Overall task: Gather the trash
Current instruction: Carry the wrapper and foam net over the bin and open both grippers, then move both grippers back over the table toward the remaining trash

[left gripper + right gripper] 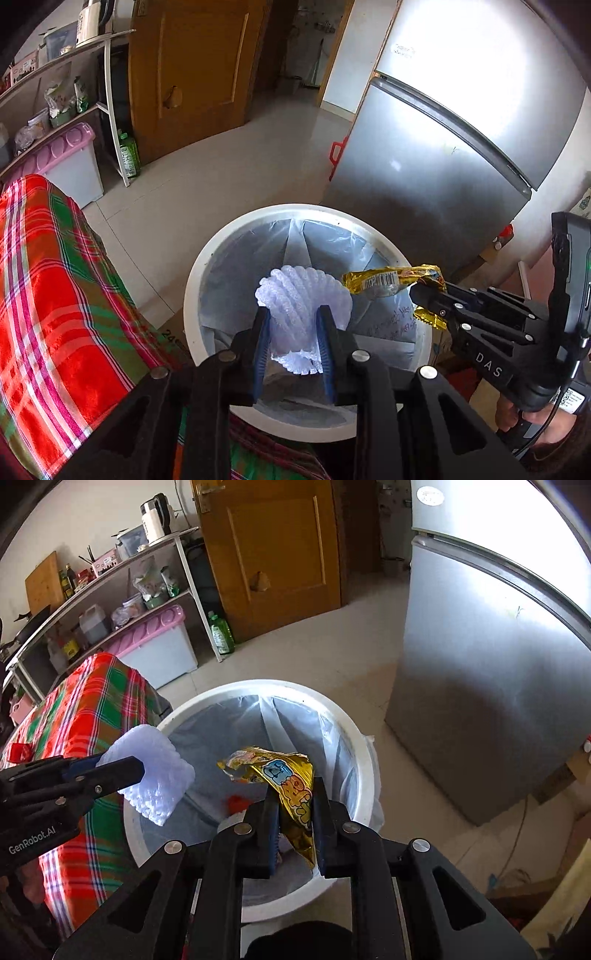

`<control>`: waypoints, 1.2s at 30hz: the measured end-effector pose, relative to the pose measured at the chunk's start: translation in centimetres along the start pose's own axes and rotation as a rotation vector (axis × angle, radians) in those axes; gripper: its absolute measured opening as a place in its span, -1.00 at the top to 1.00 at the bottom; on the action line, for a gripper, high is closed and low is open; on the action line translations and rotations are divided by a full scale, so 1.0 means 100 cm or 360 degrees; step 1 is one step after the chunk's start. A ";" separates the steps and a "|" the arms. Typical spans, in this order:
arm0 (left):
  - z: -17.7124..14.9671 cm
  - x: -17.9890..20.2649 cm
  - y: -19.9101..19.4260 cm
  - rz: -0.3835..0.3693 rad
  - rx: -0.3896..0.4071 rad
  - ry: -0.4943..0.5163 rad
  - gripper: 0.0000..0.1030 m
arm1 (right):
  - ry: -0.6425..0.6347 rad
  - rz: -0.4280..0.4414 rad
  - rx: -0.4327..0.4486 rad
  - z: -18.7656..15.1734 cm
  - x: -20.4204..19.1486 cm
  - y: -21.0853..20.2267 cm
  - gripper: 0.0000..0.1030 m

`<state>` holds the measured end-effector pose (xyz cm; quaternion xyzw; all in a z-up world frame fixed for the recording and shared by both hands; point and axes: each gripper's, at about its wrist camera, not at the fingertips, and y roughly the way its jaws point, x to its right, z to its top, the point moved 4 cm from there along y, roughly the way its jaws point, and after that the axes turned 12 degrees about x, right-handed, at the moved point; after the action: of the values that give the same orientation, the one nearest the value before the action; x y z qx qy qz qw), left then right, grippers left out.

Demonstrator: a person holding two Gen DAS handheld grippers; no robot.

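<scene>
A white round trash bin (192, 280) with a clear liner stands on the floor below both grippers; it also shows in the right wrist view (364, 760). My left gripper (293, 321) is shut on a white foam net sleeve (295, 295) and holds it above the bin's mouth; the sleeve also shows in the right wrist view (155, 768). My right gripper (295, 794) is shut on a crumpled gold snack wrapper (291, 779), held over the bin; the wrapper also shows in the left wrist view (388, 280). A small red scrap (236, 803) lies inside the bin.
A table with a red and green plaid cloth (48, 280) stands left of the bin. A silver fridge (443, 155) stands to the right. A shelf with a pink-lidded box (155, 642), a green bottle (221, 635) and a wooden door (273, 554) are behind.
</scene>
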<state>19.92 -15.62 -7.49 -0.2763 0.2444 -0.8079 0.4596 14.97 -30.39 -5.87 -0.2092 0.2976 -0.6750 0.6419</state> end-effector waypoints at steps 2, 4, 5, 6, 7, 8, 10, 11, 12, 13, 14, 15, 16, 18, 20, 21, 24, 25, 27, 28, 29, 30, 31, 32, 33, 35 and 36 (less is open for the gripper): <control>-0.003 -0.002 0.005 0.0009 -0.0032 -0.0019 0.27 | -0.0034 -0.0019 -0.0025 -0.003 -0.001 0.005 0.64; -0.004 -0.004 0.008 0.0011 -0.0048 -0.0018 0.17 | -0.0062 -0.0029 -0.0046 -0.006 -0.002 0.008 0.60; -0.004 -0.005 0.009 0.0018 -0.0053 -0.0021 0.09 | -0.0073 -0.0031 -0.0060 -0.007 -0.003 0.010 0.55; -0.004 -0.005 0.009 0.0019 -0.0053 -0.0022 0.05 | -0.0078 -0.0034 -0.0070 -0.009 -0.003 0.011 0.41; -0.004 -0.004 0.009 0.0020 -0.0050 -0.0020 -0.02 | -0.0081 -0.0035 -0.0076 -0.009 -0.003 0.012 0.32; -0.005 -0.004 0.008 0.0020 -0.0049 -0.0019 -0.08 | -0.0081 -0.0038 -0.0077 -0.010 -0.003 0.012 0.15; -0.004 -0.005 0.006 0.0020 -0.0034 -0.0014 -0.12 | -0.0071 -0.0039 -0.0071 -0.011 -0.002 0.012 0.08; -0.004 -0.006 0.005 0.0025 -0.0030 -0.0020 -0.13 | -0.0065 -0.0034 -0.0067 -0.011 -0.002 0.010 0.08; -0.003 -0.006 0.004 0.0026 -0.0028 -0.0025 -0.13 | -0.0063 -0.0033 -0.0067 -0.011 -0.002 0.010 0.08; -0.003 -0.008 0.002 0.0027 -0.0022 -0.0030 -0.13 | -0.0062 -0.0035 -0.0066 -0.011 -0.003 0.009 0.08; -0.004 -0.009 0.000 0.0034 -0.0017 -0.0036 -0.14 | -0.0064 -0.0034 -0.0062 -0.011 -0.004 0.008 0.08; -0.004 -0.010 -0.003 0.0038 -0.0009 -0.0037 -0.14 | -0.0065 -0.0030 -0.0058 -0.011 -0.006 0.008 0.08; -0.004 -0.011 -0.005 0.0038 0.0001 -0.0037 -0.17 | -0.0065 -0.0023 -0.0052 -0.011 -0.007 0.007 0.08; -0.004 -0.014 -0.012 0.0047 0.0018 -0.0047 -0.21 | -0.0061 -0.0016 -0.0039 -0.010 -0.010 0.003 0.07; -0.003 -0.018 -0.019 0.0053 0.0042 -0.0056 -0.23 | -0.0058 -0.0003 -0.0023 -0.009 -0.014 -0.001 0.07; -0.003 -0.020 -0.022 0.0060 0.0051 -0.0057 -0.24 | -0.0056 -0.0003 -0.0013 -0.008 -0.016 -0.003 0.07; -0.002 -0.025 -0.033 0.0077 0.0082 -0.0064 -0.25 | -0.0037 0.0000 0.0016 -0.005 -0.019 -0.010 0.07; -0.001 -0.026 -0.037 0.0075 0.0096 -0.0068 -0.25 | -0.0032 0.0006 0.0023 -0.004 -0.021 -0.012 0.07; -0.001 -0.030 -0.044 0.0086 0.0114 -0.0076 -0.25 | -0.0034 0.0007 0.0042 -0.001 -0.024 -0.016 0.07; 0.000 -0.032 -0.049 0.0088 0.0127 -0.0080 -0.25 | -0.0035 0.0010 0.0051 0.000 -0.027 -0.019 0.07; 0.000 -0.034 -0.053 0.0093 0.0141 -0.0084 -0.26 | -0.0034 0.0019 0.0063 0.001 -0.029 -0.022 0.07; 0.000 -0.037 -0.059 0.0107 0.0151 -0.0090 -0.26 | -0.0034 0.0029 0.0079 0.002 -0.032 -0.025 0.07; 0.000 -0.039 -0.064 0.0118 0.0164 -0.0094 -0.26 | -0.0037 0.0037 0.0094 0.004 -0.036 -0.029 0.07; 0.000 -0.041 -0.070 0.0130 0.0183 -0.0096 -0.26 | -0.0041 0.0047 0.0109 0.006 -0.039 -0.032 0.07; -0.001 -0.044 -0.076 0.0146 0.0196 -0.0104 -0.26 | -0.0044 0.0060 0.0129 0.008 -0.043 -0.036 0.07; -0.002 -0.051 -0.087 0.0174 0.0215 -0.0120 -0.26 | -0.0042 0.0085 0.0165 0.011 -0.051 -0.042 0.07; -0.003 -0.055 -0.093 0.0184 0.0231 -0.0132 -0.26 | -0.0042 0.0096 0.0179 0.013 -0.055 -0.044 0.07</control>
<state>16.44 -6.52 -2.91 -0.2610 0.1815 -0.7834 0.5340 13.04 -25.13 -1.41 -0.1727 0.2569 -0.6681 0.6767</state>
